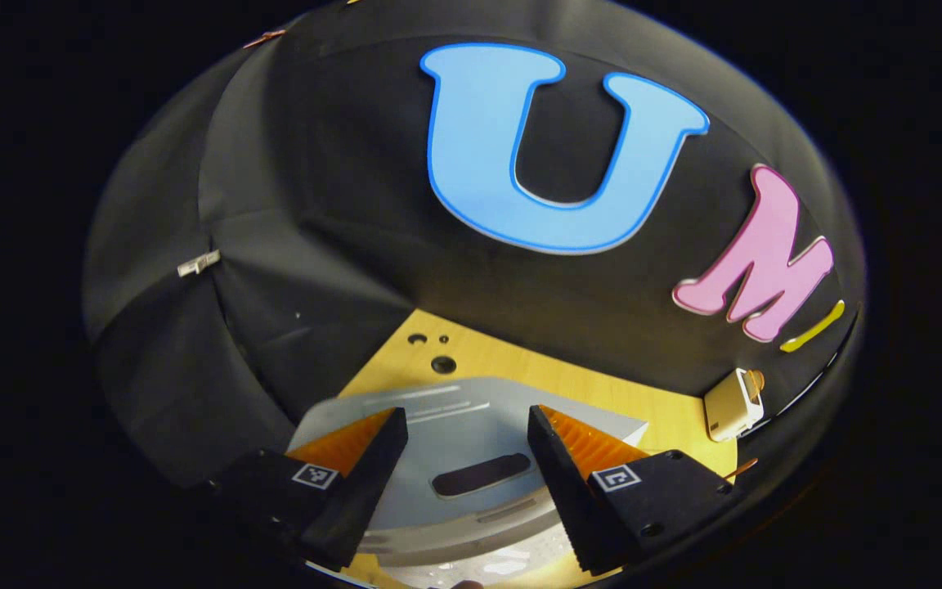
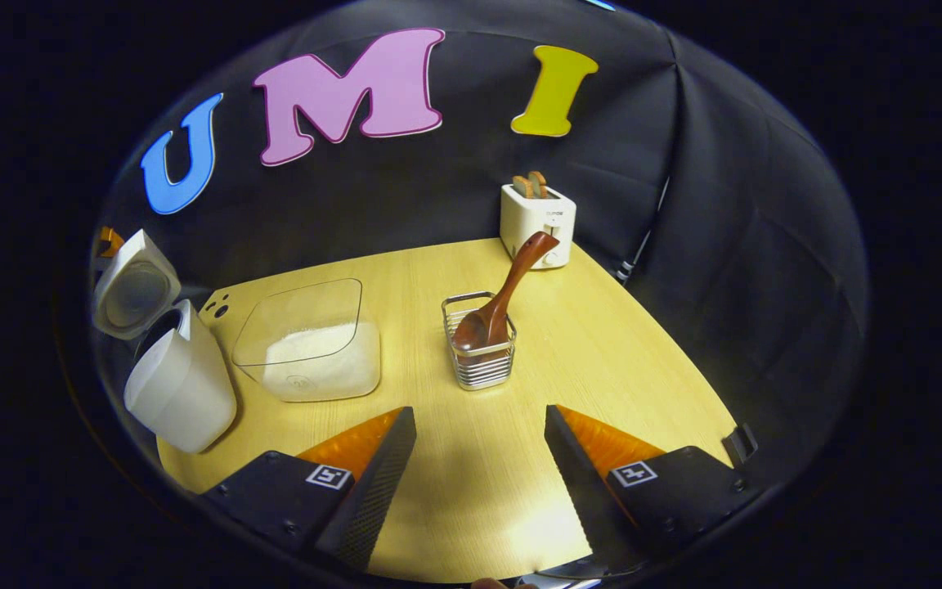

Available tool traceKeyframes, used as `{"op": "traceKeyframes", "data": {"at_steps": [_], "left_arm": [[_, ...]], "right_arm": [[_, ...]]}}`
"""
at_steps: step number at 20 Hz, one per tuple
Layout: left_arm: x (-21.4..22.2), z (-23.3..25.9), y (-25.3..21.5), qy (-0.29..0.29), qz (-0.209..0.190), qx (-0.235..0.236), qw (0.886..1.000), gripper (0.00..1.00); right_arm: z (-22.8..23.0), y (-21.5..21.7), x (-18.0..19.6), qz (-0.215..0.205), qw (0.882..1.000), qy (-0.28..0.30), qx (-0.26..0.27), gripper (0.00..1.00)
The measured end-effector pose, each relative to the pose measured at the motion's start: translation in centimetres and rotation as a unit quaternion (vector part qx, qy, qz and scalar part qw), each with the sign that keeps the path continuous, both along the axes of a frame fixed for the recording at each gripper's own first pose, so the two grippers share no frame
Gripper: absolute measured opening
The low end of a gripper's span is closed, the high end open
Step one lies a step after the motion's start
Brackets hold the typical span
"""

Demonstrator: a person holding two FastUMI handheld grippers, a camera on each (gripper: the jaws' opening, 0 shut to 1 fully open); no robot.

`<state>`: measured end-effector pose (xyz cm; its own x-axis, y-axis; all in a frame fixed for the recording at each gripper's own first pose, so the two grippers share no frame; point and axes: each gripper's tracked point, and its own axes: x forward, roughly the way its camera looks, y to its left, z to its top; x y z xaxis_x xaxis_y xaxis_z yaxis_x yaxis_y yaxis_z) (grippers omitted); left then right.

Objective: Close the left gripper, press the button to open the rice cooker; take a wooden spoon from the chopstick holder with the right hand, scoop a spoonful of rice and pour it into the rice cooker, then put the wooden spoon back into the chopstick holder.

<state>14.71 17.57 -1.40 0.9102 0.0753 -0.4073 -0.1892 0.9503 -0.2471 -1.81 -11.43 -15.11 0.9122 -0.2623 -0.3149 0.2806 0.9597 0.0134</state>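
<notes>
From the left gripper view, my left claw [image 1: 466, 470] stands wide with nothing between its fingers, hanging just above the raised lid of the rice cooker [image 1: 471, 438]. The lid's pale grey face fills the gap between the fingers, with one dark oblong slot in it. Beyond it runs the wooden table [image 1: 520, 368], and one toaster [image 1: 733, 405] sits far off at the right edge against the black cloth wall.

From the right gripper view, my right claw [image 2: 479, 458] is also spread wide and empty, low over the bare table [image 2: 602, 343]. Straight ahead, well apart from the fingertips, stands one wire chopstick holder [image 2: 479, 360], and one wooden spoon [image 2: 504, 294] sits in it bowl down, its handle leaning up to the right. Left of the holder is one clear container of rice [image 2: 311, 352]. Farther left, at the table's edge, I see the white rice cooker [image 2: 177, 384] from the side with its lid standing open. One toaster [image 2: 538, 221] with two slices in its slots stands at the back.
</notes>
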Motion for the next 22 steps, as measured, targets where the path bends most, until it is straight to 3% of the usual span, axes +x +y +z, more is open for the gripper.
{"op": "traceKeyframes", "data": {"at_steps": [7,11,18,22], "left_arm": [[-1.3,-8.1,-2.8,0.025,0.01,0.046,0.999,0.97],[-1.1,-11.5,-3.3,0.027,0.009,0.118,0.993,0.98],[-0.9,-11.5,-3.4,-0.027,0.037,0.142,0.989,0.99],[-1.6,-10.8,-3.3,-0.051,0.029,0.127,0.99,0.99]], "right_arm": [[-1.3,1.3,0.5,0.06,0.998,0.024,-0.015,0.99],[-2.1,1.2,0.2,0.074,0.997,0.031,-0.016,0.98],[-2.7,2.2,-0.1,0.088,0.995,0.035,-0.025,0.99],[-1.0,3.6,0.1,0.093,0.995,0.011,-0.03,0.99]]}}
